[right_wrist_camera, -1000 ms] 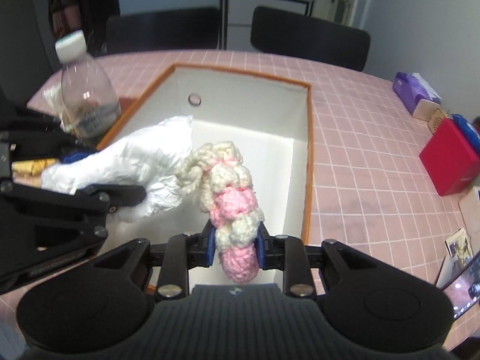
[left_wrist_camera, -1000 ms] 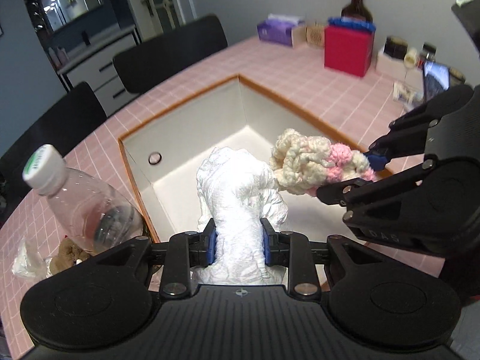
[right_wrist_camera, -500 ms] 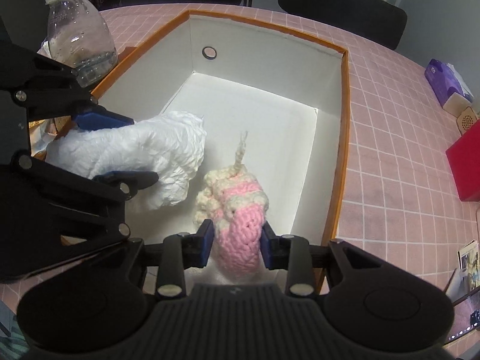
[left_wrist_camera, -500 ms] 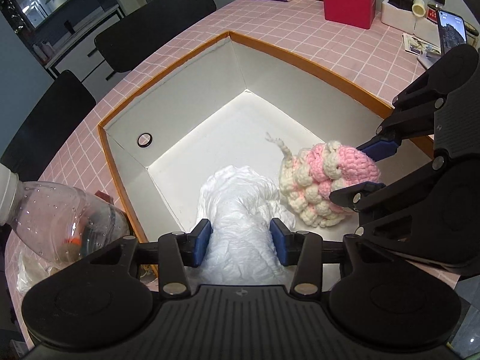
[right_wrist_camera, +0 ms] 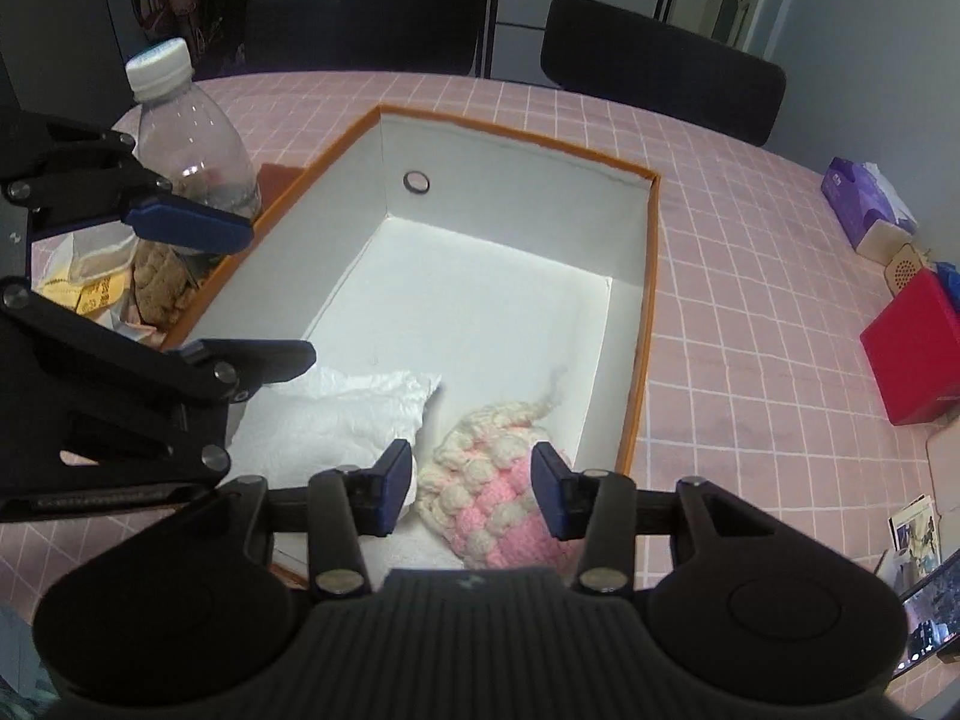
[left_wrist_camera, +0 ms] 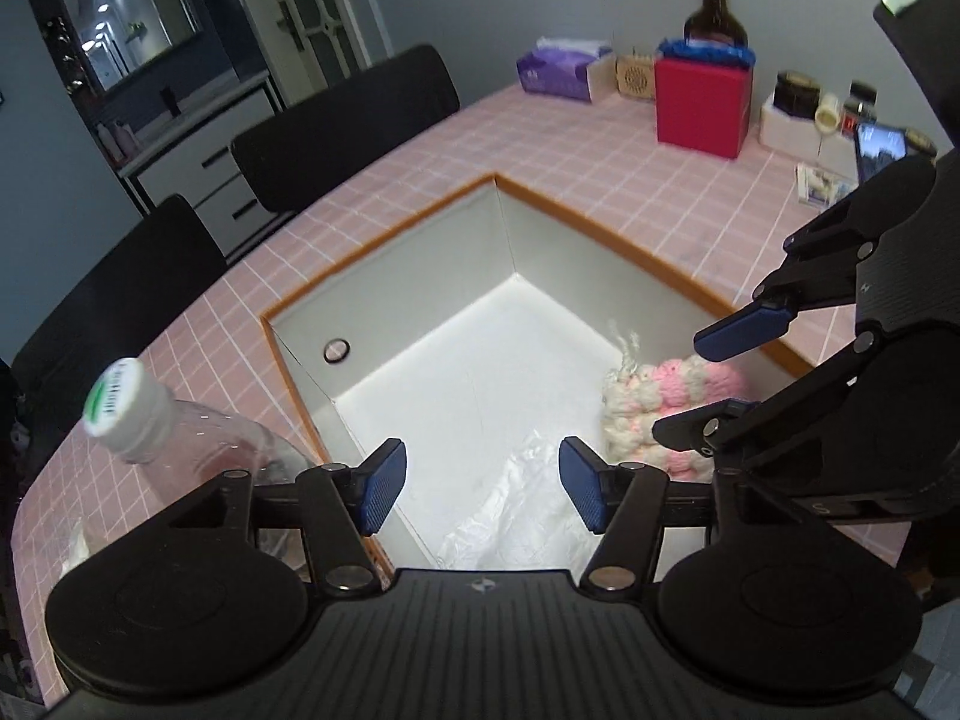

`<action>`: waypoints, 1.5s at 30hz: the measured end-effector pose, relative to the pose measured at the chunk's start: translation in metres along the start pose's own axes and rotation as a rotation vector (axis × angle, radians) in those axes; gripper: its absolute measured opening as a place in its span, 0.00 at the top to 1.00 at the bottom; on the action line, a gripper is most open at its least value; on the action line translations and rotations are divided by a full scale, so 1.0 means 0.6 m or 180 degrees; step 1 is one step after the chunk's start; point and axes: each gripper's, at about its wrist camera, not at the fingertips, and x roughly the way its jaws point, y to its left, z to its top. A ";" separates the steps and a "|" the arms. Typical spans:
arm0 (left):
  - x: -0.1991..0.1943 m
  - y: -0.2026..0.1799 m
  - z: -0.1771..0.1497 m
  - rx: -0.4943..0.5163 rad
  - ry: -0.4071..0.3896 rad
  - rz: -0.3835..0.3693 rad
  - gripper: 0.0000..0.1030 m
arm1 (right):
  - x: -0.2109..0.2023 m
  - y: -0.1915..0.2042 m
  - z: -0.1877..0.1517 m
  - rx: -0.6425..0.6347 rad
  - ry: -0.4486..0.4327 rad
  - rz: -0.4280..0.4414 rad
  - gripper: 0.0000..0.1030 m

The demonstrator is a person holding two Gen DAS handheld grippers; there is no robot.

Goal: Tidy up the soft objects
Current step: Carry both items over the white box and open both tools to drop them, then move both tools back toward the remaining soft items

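Both fisheye views are dim and cool-toned, with the brightest patch on the floor of the white, orange-rimmed rectangular box (left_wrist_camera: 498, 276) (right_wrist_camera: 651, 276), lit from above while its near walls stay grey in shade. Straight lines bow strongly toward the dark rounded corners, so the pink checked surface (left_wrist_camera: 600, 162) (right_wrist_camera: 738, 276) curves. The centre is fairly sharp, the far room murky, and a small glare glints on the clear plastic bottle (right_wrist_camera: 192, 144).

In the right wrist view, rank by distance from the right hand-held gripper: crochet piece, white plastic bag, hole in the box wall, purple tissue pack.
1. crochet piece, between its opening jaws
2. white plastic bag, left
3. hole, far box wall
4. purple tissue pack, far right
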 end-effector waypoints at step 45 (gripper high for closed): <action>-0.120 0.189 -0.419 -0.1222 -0.0832 0.1084 0.33 | 0.050 0.378 -0.088 -0.0050 -0.1327 0.0474 0.41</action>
